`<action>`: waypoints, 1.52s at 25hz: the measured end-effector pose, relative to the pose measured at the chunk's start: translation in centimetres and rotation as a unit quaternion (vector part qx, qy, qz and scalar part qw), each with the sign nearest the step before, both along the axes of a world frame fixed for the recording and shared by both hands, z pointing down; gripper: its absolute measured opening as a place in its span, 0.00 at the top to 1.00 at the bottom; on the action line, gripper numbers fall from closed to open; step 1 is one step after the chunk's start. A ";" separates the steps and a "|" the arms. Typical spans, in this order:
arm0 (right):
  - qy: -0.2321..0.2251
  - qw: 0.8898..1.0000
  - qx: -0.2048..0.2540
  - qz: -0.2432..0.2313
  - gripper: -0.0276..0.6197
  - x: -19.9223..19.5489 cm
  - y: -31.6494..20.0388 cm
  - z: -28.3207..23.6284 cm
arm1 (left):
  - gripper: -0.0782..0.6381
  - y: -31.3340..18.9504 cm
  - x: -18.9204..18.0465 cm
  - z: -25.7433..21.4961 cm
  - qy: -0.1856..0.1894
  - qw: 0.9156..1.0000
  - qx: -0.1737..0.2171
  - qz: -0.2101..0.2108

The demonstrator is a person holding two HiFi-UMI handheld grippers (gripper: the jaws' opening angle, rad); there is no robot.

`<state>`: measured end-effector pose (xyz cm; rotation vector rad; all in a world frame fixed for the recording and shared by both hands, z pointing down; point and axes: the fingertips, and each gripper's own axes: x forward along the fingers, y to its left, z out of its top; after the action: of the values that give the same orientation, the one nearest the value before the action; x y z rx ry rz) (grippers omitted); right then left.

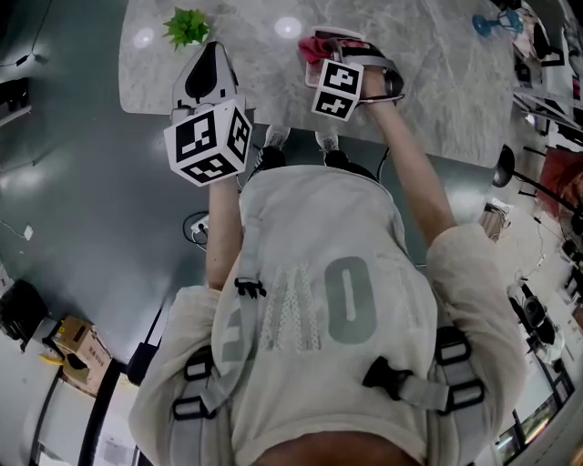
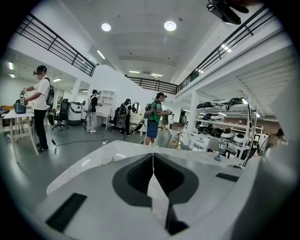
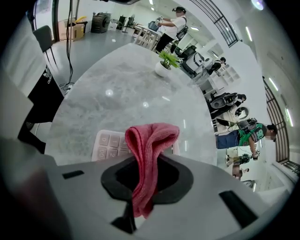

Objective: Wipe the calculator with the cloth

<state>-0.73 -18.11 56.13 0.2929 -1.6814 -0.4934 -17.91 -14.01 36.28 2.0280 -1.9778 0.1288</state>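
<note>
My right gripper [image 3: 149, 164] is shut on a folded pink cloth [image 3: 151, 138], whose loop sticks out past the jaws. Just beyond and below the cloth lies a white calculator [image 3: 108, 144] on the marble table [image 3: 117, 93]; whether the cloth touches it I cannot tell. In the head view the right gripper [image 1: 326, 44] and the cloth [image 1: 314, 47] sit over the table's near part, and the calculator is hidden. My left gripper [image 1: 211, 50] hovers at the table's near edge, left of the right one. In its own view the left gripper [image 2: 153, 157] points out into the room, jaws shut and empty.
A small green potted plant [image 1: 187, 25] stands on the table [image 1: 437, 64] at the far left, also the plant [image 3: 165, 62] in the right gripper view. Several people [image 2: 41, 105] stand at other tables and shelves around the room. The person's feet are below the table edge.
</note>
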 end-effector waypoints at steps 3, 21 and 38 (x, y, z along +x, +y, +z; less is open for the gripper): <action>-0.003 1.000 -0.008 0.002 0.87 0.0 0.5 0.1 | 0.86 -0.2 0.6 0.2 0.002 1.000 -0.001 0.006; -0.019 0.998 -0.062 -0.007 0.87 0.3 6.9 0.7 | 0.86 -0.7 3.5 0.8 0.015 0.999 -0.007 0.030; -0.022 0.996 -0.081 -0.004 0.87 0.7 9.3 1.4 | 0.86 -0.6 4.4 1.7 0.020 0.999 -0.015 0.042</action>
<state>0.00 -8.78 57.55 0.1796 -1.7547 -0.3574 -13.52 -14.56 38.01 2.0785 -1.8566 0.1330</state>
